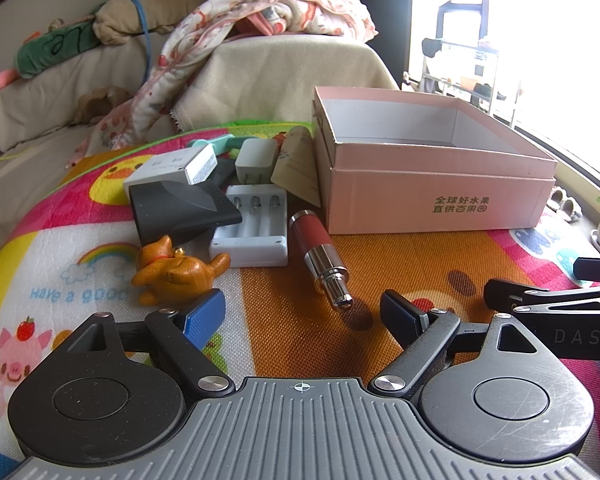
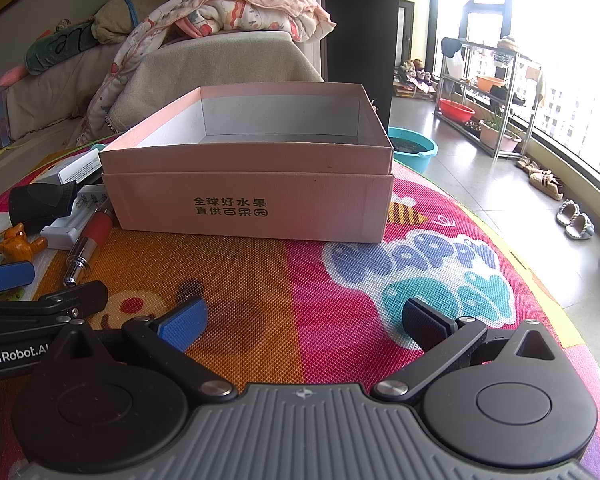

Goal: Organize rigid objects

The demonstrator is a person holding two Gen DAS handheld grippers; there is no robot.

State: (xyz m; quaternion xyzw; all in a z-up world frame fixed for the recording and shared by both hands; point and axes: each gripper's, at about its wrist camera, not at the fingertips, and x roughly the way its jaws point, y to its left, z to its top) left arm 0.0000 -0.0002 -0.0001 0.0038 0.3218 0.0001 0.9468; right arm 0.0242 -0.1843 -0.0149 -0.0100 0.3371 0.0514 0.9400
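An open pink cardboard box (image 1: 436, 184) (image 2: 252, 196) stands on a colourful play mat. Left of it lies a pile: a red and chrome cylinder (image 1: 320, 256) (image 2: 88, 236), a white battery charger (image 1: 254, 226) (image 2: 74, 218), a wooden cat figure (image 1: 172, 272) (image 2: 18, 246), a black case (image 1: 180, 208) (image 2: 40, 200), a white carton (image 1: 176, 168), a white plug adapter (image 1: 256, 160) and a beige tube (image 1: 296, 164). My left gripper (image 1: 302, 316) is open and empty, just in front of the cylinder. My right gripper (image 2: 304, 320) is open and empty, in front of the box.
The mat (image 2: 340, 280) lies on a round surface that drops off at right. A sofa with a blanket (image 1: 260, 20) is behind. The right gripper's fingers (image 1: 540, 292) show at the left view's right edge. A teal basin (image 2: 414, 146) and a rack (image 2: 484, 92) stand on the floor.
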